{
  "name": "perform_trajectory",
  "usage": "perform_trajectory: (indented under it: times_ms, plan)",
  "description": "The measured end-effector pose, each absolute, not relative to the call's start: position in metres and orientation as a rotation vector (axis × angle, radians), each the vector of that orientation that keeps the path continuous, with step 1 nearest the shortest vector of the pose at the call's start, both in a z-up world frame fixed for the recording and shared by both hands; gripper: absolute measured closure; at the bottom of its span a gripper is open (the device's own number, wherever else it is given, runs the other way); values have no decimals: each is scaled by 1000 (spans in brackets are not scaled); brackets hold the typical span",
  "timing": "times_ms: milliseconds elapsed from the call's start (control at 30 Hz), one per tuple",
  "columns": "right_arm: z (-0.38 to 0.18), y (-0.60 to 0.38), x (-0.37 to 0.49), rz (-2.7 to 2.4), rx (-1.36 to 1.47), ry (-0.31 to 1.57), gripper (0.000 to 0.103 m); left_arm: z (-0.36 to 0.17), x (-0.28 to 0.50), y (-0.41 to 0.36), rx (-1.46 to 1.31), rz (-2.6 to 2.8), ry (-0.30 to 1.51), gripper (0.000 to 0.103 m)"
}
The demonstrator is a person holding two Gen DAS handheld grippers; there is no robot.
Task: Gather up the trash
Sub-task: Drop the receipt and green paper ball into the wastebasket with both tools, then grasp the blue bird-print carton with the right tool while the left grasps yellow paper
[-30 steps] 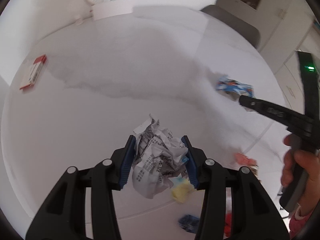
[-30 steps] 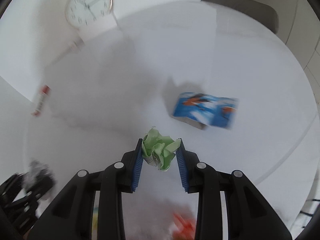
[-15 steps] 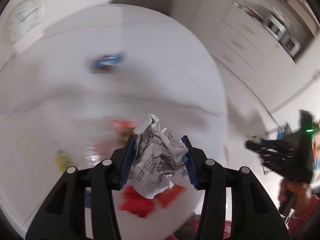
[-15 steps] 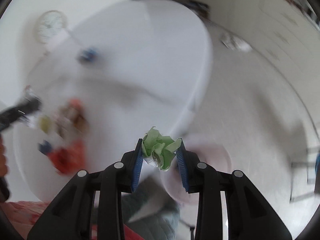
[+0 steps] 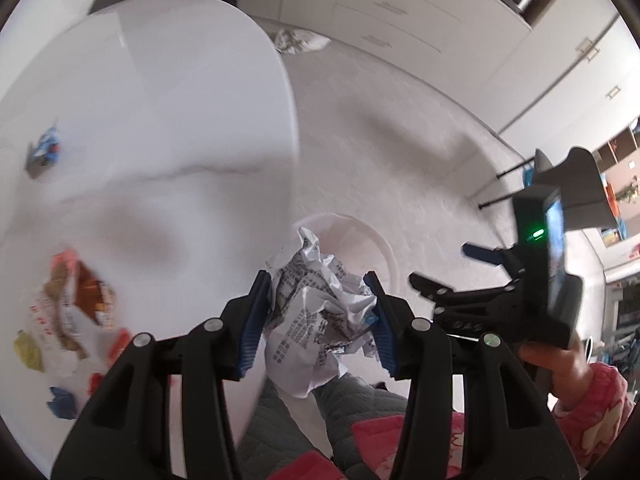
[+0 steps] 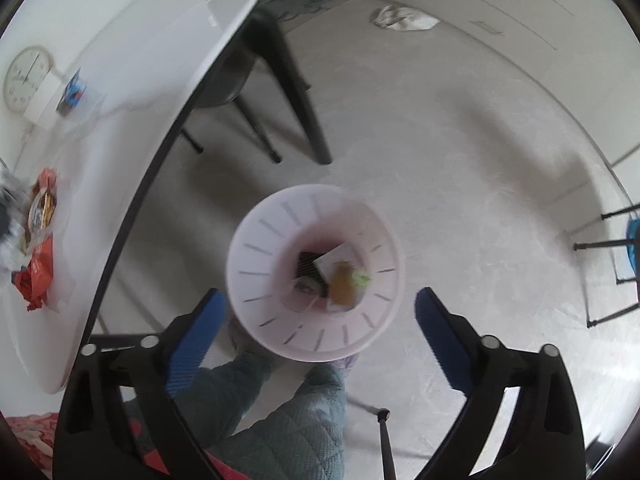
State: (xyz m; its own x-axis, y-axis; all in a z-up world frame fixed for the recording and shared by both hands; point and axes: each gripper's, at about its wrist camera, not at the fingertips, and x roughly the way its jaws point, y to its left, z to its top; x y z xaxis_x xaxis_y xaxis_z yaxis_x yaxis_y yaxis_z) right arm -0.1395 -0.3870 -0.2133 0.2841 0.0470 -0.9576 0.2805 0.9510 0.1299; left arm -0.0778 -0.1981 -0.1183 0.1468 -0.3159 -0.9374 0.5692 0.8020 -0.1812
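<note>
In the left wrist view, the left gripper [image 5: 318, 320] pinches a crumpled printed paper ball [image 5: 320, 314] between its blue-padded fingers [image 5: 252, 320]; the ball fills the gap and bulges above and below the pads. Just beyond it, toward 12 o'clock, the white rim of the waste bin [image 5: 384, 252] shows on the floor, largely hidden behind the paper. At 3 o'clock the right gripper [image 5: 444, 268] is seen from the side, held in the person's hand [image 5: 548, 360], with a green light lit on its body; its two fingers stand well apart. At 9 o'clock the white round table [image 5: 160, 120] carries a cluster of wrappers [image 5: 76, 308] near its close edge and a blue wrapper [image 5: 44, 152] farther out, toward 10 o'clock.

In the right wrist view, the right gripper [image 6: 318, 320] is spread wide with nothing between its pads. Directly ahead, between the fingers and a little toward 12 o'clock, the pale slotted waste bin [image 6: 256, 272] stands open on the floor. Inside it lie a dark piece, white paper, a tan scrap and a small green paper wad [image 6: 362, 278]. Below the bin, at 6 o'clock, are the person's quilted grey-green legs [image 6: 288, 420]. At 9 o'clock the table edge [image 6: 132, 208] curves past, with red wrappers [image 6: 38, 272] on top. Farther off, at 11 o'clock, a dark chair [image 6: 256, 76] stands under the table, and a wall clock [image 6: 26, 78] is at 10 o'clock.
</note>
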Motion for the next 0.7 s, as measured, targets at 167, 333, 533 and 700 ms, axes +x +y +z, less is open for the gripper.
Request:
perform_trajectory:
  times_ms: [167, 333, 533, 700]
  plan:
    - [-198, -421, -165, -216, 323, 1244, 5, -133, -89, -225, 262, -674, 1318, 55]
    - [-183, -436, -178, -243, 311, 1201, 3, -139, -98, -243, 261, -674, 1333, 16]
    - [-177, -439, -178, -248, 314, 1173, 3, -130, -111, -251, 300, -683, 1291, 8]
    - [-172, -428, -169, -221, 307, 1172, 3, -113, -103, -235, 278, -640, 1244, 8]
